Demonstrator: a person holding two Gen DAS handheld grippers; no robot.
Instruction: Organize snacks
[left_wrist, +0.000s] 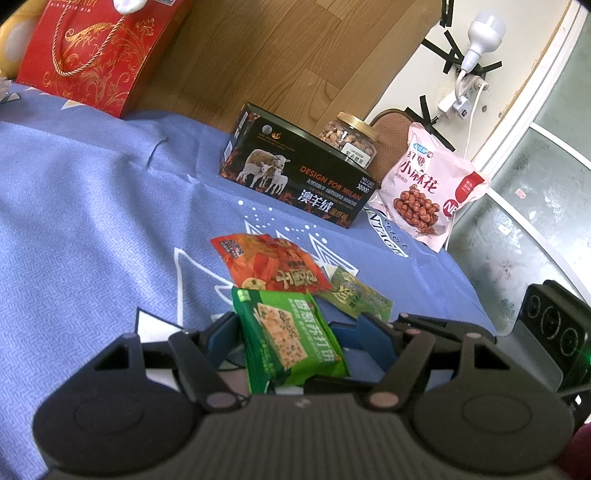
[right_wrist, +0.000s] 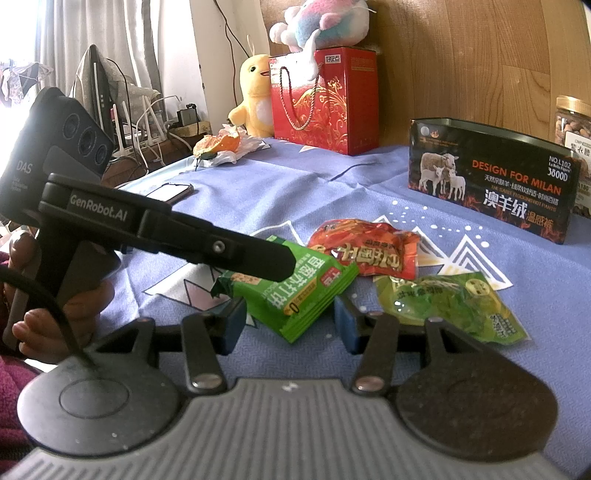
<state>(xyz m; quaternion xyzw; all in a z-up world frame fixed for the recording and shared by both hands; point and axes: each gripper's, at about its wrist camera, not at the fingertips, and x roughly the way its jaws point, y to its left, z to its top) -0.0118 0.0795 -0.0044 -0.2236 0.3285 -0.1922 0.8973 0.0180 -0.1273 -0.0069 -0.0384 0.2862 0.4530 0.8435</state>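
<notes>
Both jaws half open around green cracker packet (left_wrist: 288, 343); contact unclear.

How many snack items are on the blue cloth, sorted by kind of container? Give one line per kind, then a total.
Small flat packets: 3 (green cracker packet, red packet, yellow-green packet)
Large pillow bags: 1 (pink bag)
Clear jars: 1 (nut jar)
Total: 5
</notes>
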